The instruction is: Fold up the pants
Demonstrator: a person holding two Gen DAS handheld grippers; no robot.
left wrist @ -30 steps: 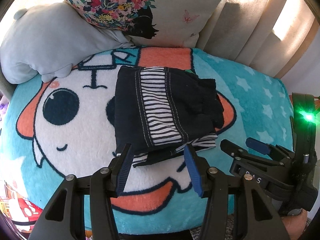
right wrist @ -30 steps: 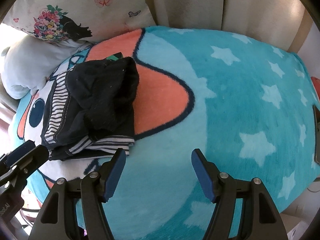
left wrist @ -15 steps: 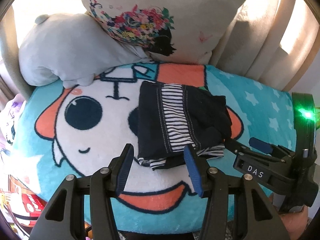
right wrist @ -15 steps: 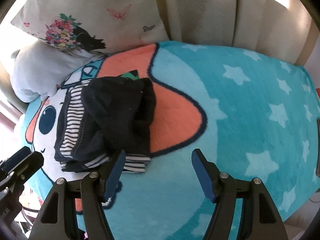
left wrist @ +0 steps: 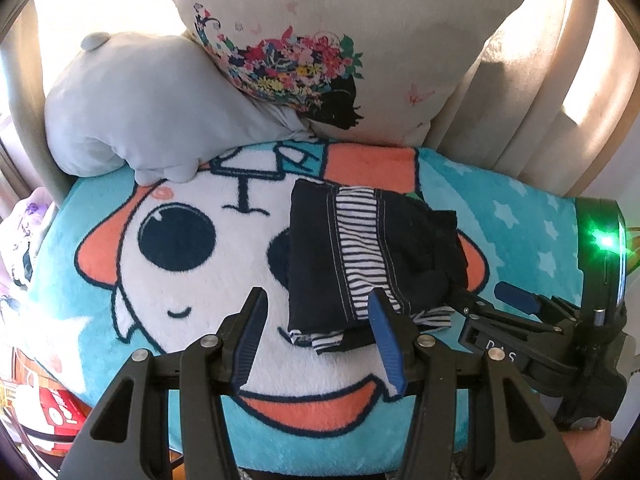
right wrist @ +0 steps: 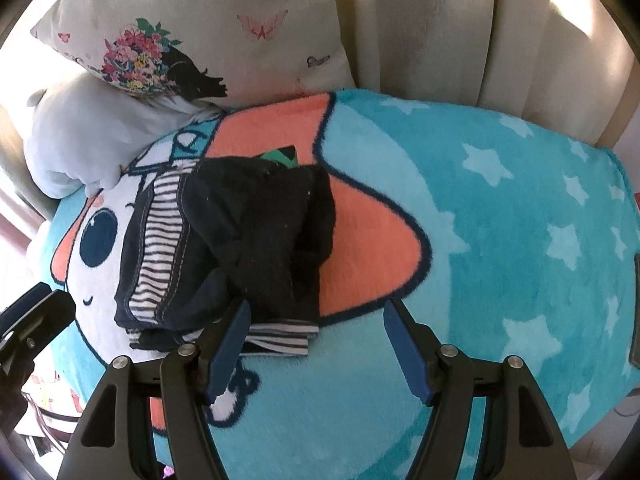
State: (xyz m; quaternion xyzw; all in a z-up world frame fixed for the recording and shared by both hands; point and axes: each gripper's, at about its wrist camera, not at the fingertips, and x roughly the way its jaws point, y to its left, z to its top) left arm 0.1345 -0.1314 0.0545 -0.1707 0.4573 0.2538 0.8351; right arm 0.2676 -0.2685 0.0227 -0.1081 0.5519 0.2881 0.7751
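Observation:
The pants (left wrist: 360, 256) lie folded into a compact dark bundle with a black-and-white striped band, on the teal cartoon blanket (left wrist: 180, 300). They also show in the right wrist view (right wrist: 240, 240). My left gripper (left wrist: 318, 340) is open and empty, above the blanket just in front of the bundle's near edge. My right gripper (right wrist: 316, 348) is open and empty, at the bundle's near right corner. The right gripper also shows in the left wrist view (left wrist: 516, 308), beside the bundle's right side.
A floral cushion (left wrist: 340, 40) and a pale grey plush pillow (left wrist: 132, 108) lean at the back of the blanket. Beige curtains (right wrist: 460, 28) hang behind. A red-and-white box (left wrist: 56, 412) sits low at the left edge.
Both grippers have pulled back and up from the folded pants, so the bundle looks smaller and farther away. The pants have not moved. Both stay open.

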